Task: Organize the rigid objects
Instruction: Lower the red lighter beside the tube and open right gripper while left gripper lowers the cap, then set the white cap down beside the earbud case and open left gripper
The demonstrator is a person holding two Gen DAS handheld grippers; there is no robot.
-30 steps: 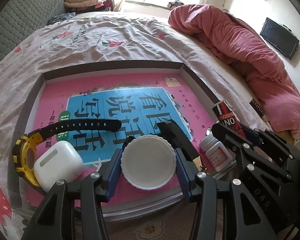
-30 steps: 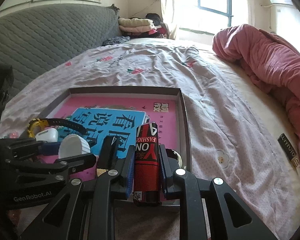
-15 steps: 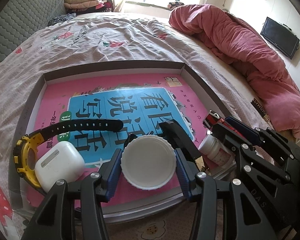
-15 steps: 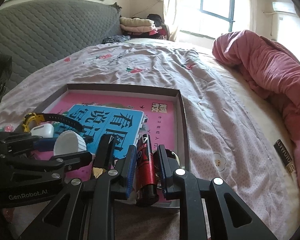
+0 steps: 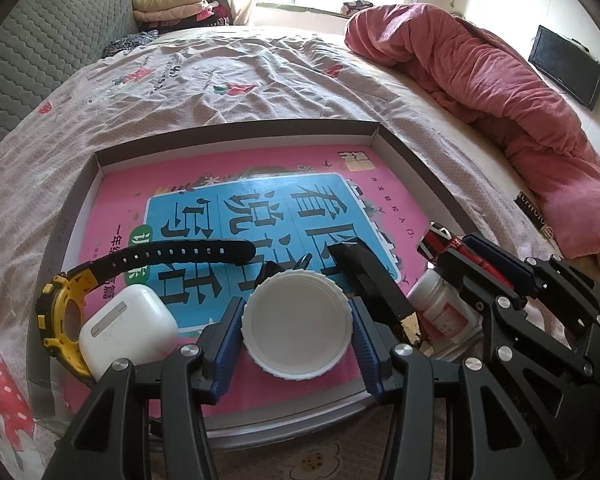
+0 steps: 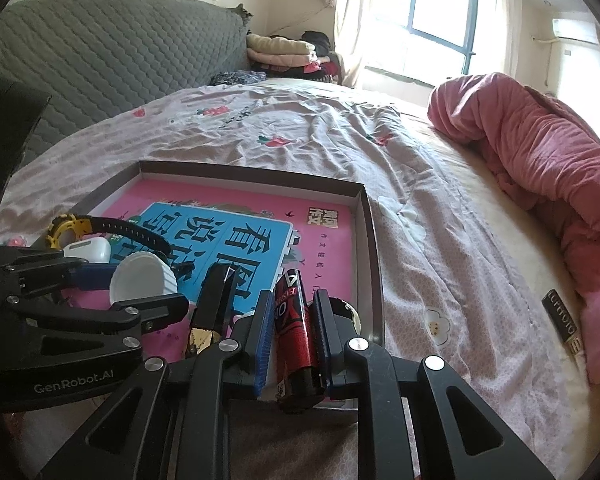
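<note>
A shallow grey tray [image 5: 236, 130] lined with a pink and blue book lies on the bed. My left gripper [image 5: 296, 326] is shut on a white ribbed round cap [image 5: 296, 320] low over the tray's near edge. To its left lie a white earbud case [image 5: 128, 330] and a yellow and black watch [image 5: 60, 308]; to its right, a black bar with a gold end [image 5: 372, 284] and a small white bottle [image 5: 440, 300]. My right gripper [image 6: 292, 320] is shut on a red and black lighter [image 6: 294, 328] at the tray's [image 6: 368, 232] near right corner.
A crumpled pink quilt [image 6: 540, 152] fills the bed's right side, and a small black labelled box [image 6: 562, 326] lies beside it on the sheet. A grey quilted headboard [image 6: 100, 60] and folded clothes [image 6: 280, 52] stand at the far end.
The red lighter in the right gripper has tipped lower toward the tray's corner and shows a narrower face. The left gripper and the white cap have stayed put.
</note>
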